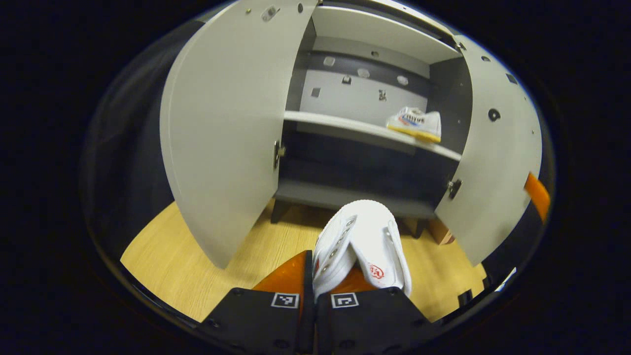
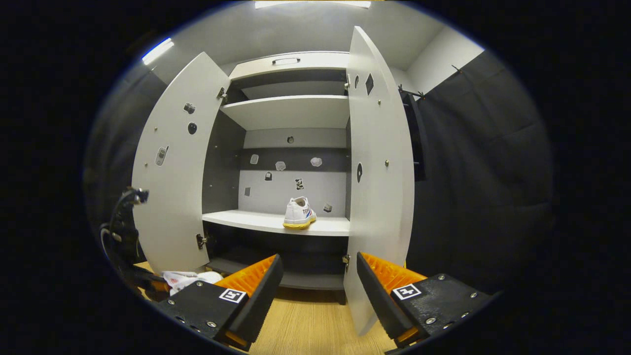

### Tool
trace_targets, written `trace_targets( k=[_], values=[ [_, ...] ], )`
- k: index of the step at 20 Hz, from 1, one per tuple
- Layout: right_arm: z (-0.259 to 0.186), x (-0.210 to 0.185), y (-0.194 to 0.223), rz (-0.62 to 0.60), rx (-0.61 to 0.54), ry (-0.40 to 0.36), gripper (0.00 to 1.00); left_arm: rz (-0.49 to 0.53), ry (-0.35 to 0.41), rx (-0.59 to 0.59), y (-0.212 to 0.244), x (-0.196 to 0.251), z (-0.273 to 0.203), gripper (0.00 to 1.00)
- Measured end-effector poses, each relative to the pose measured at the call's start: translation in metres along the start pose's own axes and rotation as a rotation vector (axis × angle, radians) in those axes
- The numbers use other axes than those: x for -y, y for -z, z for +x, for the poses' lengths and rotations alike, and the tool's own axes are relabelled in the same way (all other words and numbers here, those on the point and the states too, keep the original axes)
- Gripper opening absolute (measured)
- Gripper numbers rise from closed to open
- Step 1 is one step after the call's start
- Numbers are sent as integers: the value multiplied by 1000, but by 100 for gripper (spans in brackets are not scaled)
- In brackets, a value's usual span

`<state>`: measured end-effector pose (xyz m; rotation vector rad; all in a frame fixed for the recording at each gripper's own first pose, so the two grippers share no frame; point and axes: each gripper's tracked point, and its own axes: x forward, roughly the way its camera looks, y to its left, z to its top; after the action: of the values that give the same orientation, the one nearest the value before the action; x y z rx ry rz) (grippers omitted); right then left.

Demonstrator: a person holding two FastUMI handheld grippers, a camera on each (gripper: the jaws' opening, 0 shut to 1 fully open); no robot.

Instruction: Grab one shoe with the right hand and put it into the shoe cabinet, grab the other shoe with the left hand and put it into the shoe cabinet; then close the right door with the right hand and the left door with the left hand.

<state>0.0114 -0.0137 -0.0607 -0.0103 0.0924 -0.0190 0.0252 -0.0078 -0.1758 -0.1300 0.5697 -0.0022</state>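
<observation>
My left gripper (image 1: 329, 270) is shut on a white shoe (image 1: 367, 236) with a red logo, held low over the wooden floor in front of the cabinet (image 1: 345, 197). The second white shoe (image 1: 415, 123), yellow-soled, stands on the right part of the middle shelf (image 1: 335, 124). In the right gripper view that shoe (image 2: 299, 213) sits on the shelf (image 2: 256, 220) straight ahead. My right gripper (image 2: 318, 291) is open and holds nothing, facing the cabinet with the right door's edge close to its right finger (image 2: 379, 283). The left gripper with its shoe (image 2: 185, 278) appears at lower left.
Both cabinet doors stand wide open: the left door (image 1: 222, 133) (image 2: 180, 167) and the right door (image 1: 498, 162) (image 2: 379, 172). An upper shelf (image 2: 291, 111) and a dark bottom compartment (image 1: 355, 170) are bare. Wooden floor (image 1: 197, 266) lies in front.
</observation>
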Motion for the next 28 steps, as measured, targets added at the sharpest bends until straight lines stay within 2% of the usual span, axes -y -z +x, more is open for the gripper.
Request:
trace_targets(
  k=[3,6,9,11,13,17,19,21,24,28],
  values=[
    [-1,-3,-1,-4,4,-8,92,3,11,92,-93,19,-6,10],
    [-6,-2,-1,6,5,-6,92,8,45,140,-159,41,38,10],
    [-10,4,-2,3,7,15,92,85,34,184,-211,57,78,9],
    [-13,12,-3,1,7,36,92,173,-12,226,-232,63,108,9],
    [-10,16,-2,8,7,51,92,208,-24,231,-236,72,140,9],
    [-13,27,-1,17,-13,86,92,180,2,173,-227,87,178,9],
    [-13,28,-4,14,-11,95,92,181,-15,165,-231,87,194,9],
    [-14,26,-5,16,-14,93,92,200,-34,160,-237,85,212,7],
    [-15,19,-3,21,-23,77,92,205,-56,121,-232,81,233,9],
    [-20,11,0,24,-42,65,92,217,-46,93,-228,88,246,8]
  ],
)
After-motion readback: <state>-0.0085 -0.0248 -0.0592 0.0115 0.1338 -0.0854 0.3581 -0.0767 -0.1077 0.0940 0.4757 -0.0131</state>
